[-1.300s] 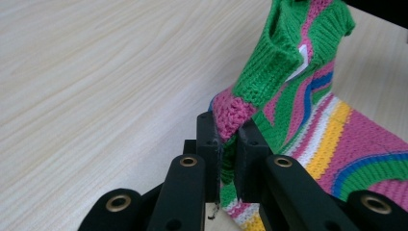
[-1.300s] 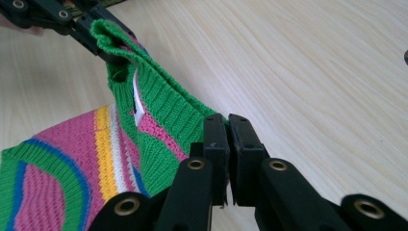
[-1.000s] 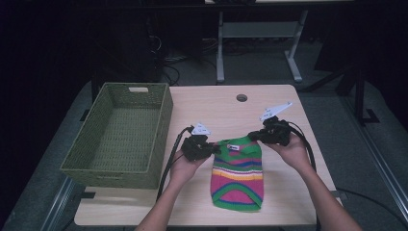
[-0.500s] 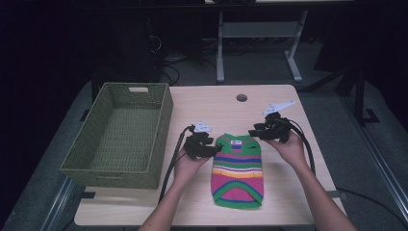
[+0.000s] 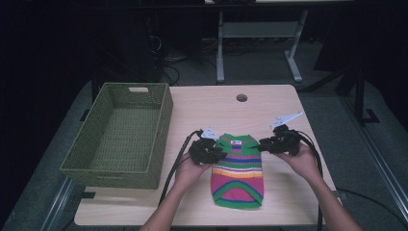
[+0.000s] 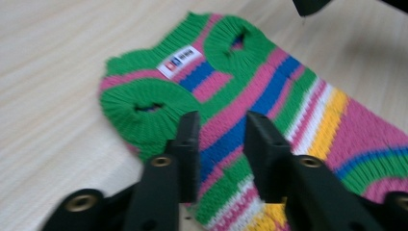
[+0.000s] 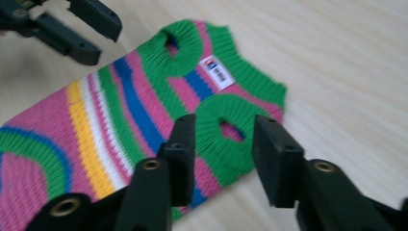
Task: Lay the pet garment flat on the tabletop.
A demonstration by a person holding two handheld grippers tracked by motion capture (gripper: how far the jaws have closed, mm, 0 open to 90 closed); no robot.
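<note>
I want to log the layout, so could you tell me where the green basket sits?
In the high view, the green woven basket stands on the table's left side, just left of the left gripper and striped sweater.

I see the sweater (image 5: 238, 171) flat on the table (image 5: 269, 103), near my edge. The basket (image 5: 120, 134) sits to its left. My left gripper (image 5: 208, 150) and right gripper (image 5: 274, 143) flank its far end.

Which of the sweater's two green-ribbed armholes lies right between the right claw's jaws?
The armhole beside the white label on the striped sweater lies at the right claw. The other armhole lies farther off, toward the left claw.
</note>
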